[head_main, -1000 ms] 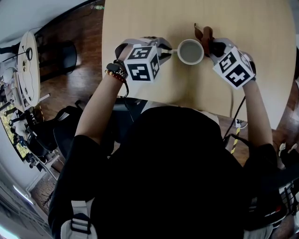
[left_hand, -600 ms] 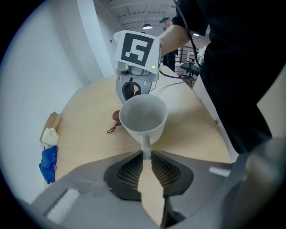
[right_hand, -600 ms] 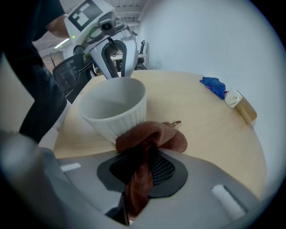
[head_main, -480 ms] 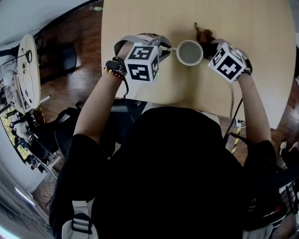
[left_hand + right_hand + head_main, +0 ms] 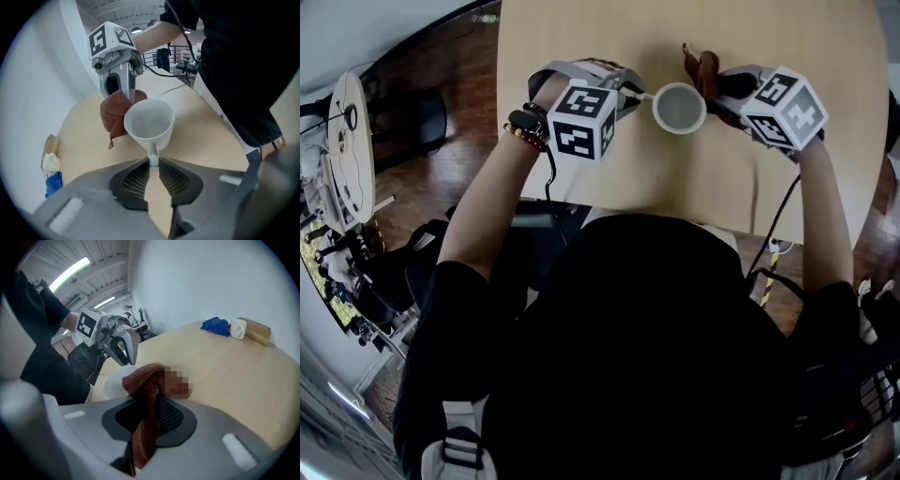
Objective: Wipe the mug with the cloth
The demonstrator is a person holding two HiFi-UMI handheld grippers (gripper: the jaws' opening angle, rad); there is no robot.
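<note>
Pinching the mug (image 5: 149,123) by its handle with my left gripper (image 5: 152,162); right gripper (image 5: 148,399) clenched on the brown cloth (image 5: 142,376). Pale wood table (image 5: 581,47); dark plank floor (image 5: 455,155) at left.

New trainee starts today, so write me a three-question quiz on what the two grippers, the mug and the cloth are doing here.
1. True or false: the left gripper is shut on the handle of the mug.
2. The right gripper holds: A) a sponge, B) a brown cloth, C) nothing.
3. Is the brown cloth inside the mug or outside it?
Key: 1 true; 2 B; 3 outside.
</note>
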